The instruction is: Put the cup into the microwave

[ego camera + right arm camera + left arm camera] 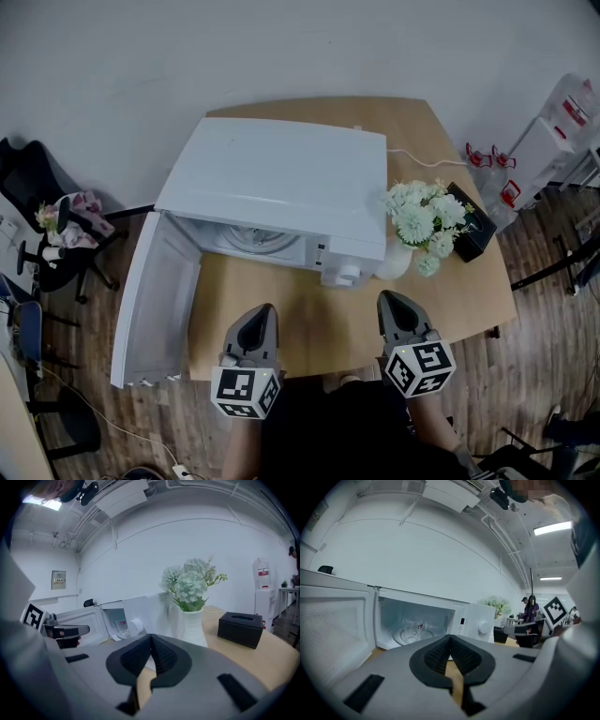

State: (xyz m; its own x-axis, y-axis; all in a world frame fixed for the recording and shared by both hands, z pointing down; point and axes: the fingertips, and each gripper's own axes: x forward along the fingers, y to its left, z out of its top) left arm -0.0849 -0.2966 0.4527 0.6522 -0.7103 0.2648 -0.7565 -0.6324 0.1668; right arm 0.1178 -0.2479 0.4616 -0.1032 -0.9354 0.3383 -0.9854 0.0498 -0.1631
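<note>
A clear glass cup with a small red label stands on the turntable inside the white microwave, whose door hangs wide open to the left. In the head view my left gripper hovers over the wooden table just in front of the cavity, jaws shut and empty. My right gripper is level with it, in front of the control panel, also shut with nothing in it. The left gripper points at the open cavity. The right gripper looks toward the microwave's right side.
A white vase of pale green flowers stands close to the microwave's right side, with a black tissue box beyond it. An office chair with bags sits left of the table. The table's front edge is near my body.
</note>
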